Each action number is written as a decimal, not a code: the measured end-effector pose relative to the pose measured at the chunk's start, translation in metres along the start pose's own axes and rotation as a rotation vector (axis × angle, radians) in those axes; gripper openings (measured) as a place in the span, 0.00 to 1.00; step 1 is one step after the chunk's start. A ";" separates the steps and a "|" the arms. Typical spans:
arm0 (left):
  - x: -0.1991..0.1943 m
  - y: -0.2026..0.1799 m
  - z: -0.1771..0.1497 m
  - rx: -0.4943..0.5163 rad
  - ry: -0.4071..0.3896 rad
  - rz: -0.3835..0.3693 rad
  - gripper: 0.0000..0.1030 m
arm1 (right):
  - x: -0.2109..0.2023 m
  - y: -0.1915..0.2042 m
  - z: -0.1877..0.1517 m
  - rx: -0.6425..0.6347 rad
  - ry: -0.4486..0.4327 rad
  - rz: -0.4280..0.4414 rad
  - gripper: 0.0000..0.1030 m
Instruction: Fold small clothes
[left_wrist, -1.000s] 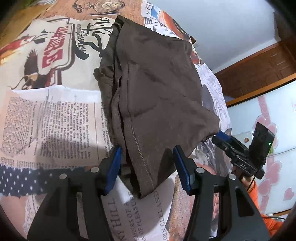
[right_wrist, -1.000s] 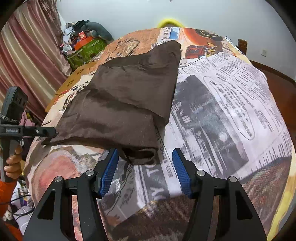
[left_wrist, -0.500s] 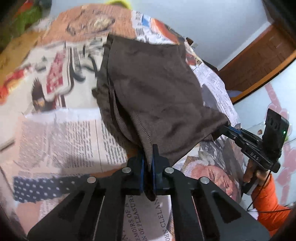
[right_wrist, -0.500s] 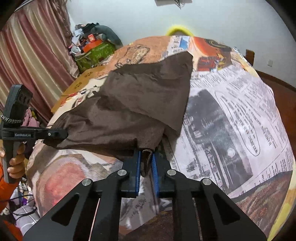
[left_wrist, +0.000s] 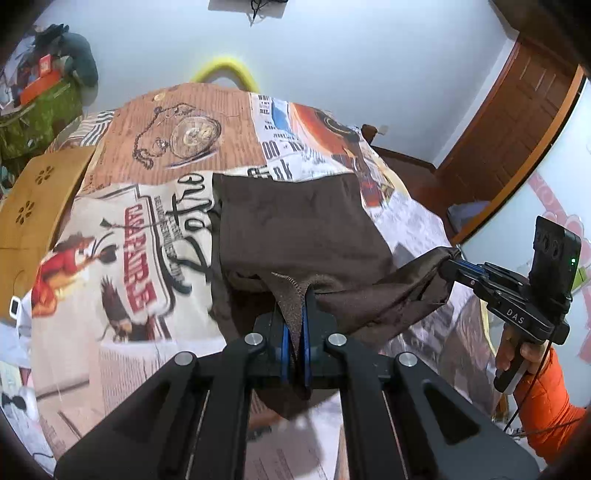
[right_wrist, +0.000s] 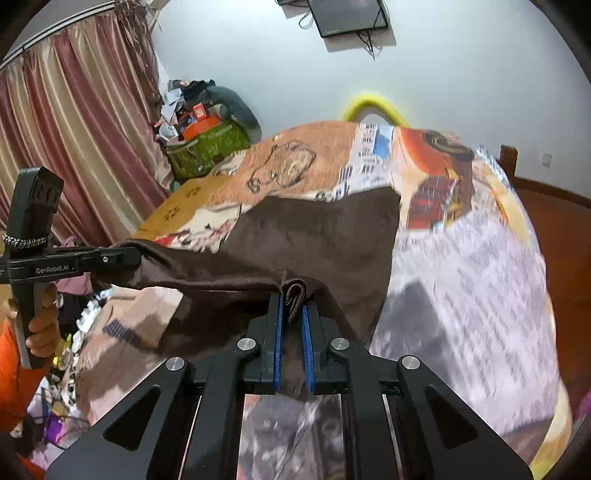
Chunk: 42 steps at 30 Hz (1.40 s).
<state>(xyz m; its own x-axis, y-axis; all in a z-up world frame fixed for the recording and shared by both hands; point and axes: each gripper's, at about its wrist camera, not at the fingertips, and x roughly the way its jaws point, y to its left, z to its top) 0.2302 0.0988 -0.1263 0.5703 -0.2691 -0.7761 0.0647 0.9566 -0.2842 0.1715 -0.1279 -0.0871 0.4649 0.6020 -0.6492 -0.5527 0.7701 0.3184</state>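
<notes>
Cloth (left_wrist: 295, 229): one, brown.
Left gripper (left_wrist: 293, 332): pinches cloth; reads "GenRobot.AI".
Right gripper (right_wrist: 292, 321): pinches cloth; reads "DAS".

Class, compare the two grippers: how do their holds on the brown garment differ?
The left gripper pinches a thin pointed flap of the brown garment; the right gripper clamps a thicker rolled edge. The left fingers sit nearly together; the right fingers stand slightly wider. Both are shut, lifting the near edge.
</notes>
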 end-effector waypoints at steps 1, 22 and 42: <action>0.003 0.004 0.005 -0.018 0.009 -0.019 0.05 | 0.002 -0.001 0.005 -0.005 -0.004 -0.003 0.08; 0.034 0.024 -0.091 -0.124 0.295 -0.057 0.11 | 0.007 0.003 -0.069 -0.024 0.215 0.026 0.12; 0.068 0.043 -0.084 -0.209 0.297 -0.105 0.51 | 0.021 -0.009 -0.079 0.062 0.253 0.007 0.45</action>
<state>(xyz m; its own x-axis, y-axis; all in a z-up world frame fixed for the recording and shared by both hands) 0.2032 0.1121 -0.2383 0.3053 -0.4145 -0.8573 -0.0759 0.8869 -0.4558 0.1313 -0.1391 -0.1579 0.2695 0.5414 -0.7964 -0.5078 0.7826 0.3602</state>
